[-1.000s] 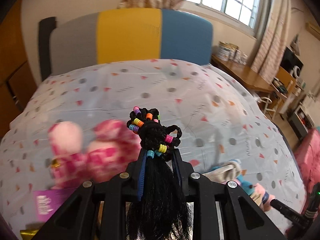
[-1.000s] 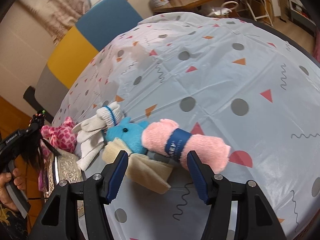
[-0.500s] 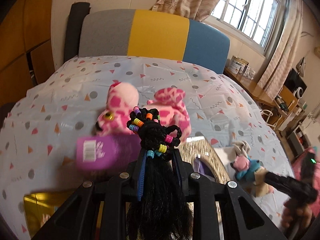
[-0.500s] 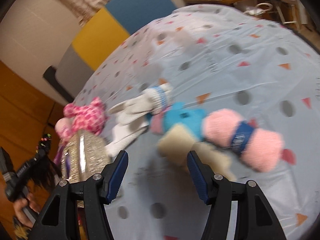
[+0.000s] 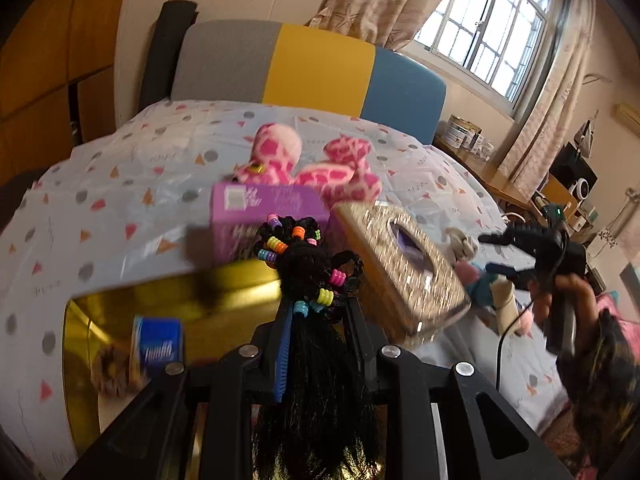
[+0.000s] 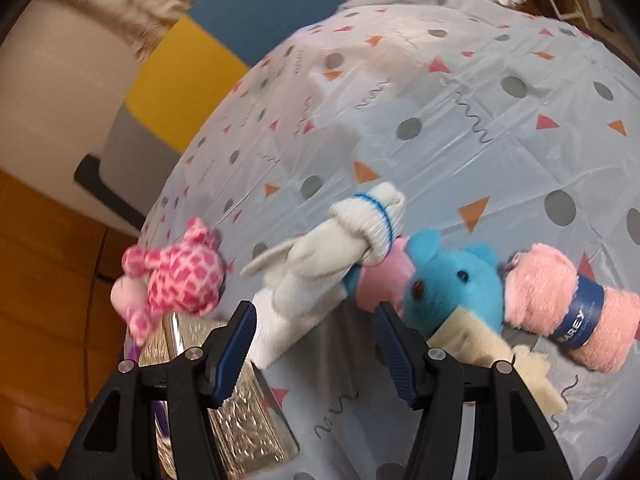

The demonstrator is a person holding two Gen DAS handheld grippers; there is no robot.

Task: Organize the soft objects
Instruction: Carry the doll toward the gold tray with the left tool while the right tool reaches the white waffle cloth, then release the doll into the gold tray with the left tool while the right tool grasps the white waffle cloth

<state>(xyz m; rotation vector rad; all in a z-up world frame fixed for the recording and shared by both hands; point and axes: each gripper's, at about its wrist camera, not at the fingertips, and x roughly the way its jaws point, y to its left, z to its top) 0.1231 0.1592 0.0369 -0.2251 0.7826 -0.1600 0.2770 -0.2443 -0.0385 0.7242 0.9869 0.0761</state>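
Two grippers: your left gripper [image 5: 316,312] is clenching a black wig [image 5: 316,392] over the gold tin [image 5: 160,300]; your right gripper [image 6: 314,344] is gaping above white socks [image 6: 320,272].
Around: purple box [image 5: 268,216] and glitter box [image 5: 404,268] are sitting ahead; pink toy [image 5: 304,164] is lying behind them.
Blocking: wig is hiding your left fingertips.
Surface: patterned sheet [image 6: 440,100] is covering the bed.
Room: headboard [image 5: 312,68], window [image 5: 488,36].

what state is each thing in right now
left tool: shut on hairpiece
hairpiece: clamped, hair hanging toward camera
right tool: open, holding nothing
socks: bundled, lying on bed
blue plush: lying on bed
pink towel: rolled, banded
tissue box: tilted, slot up
gold tin: open, blue packet inside
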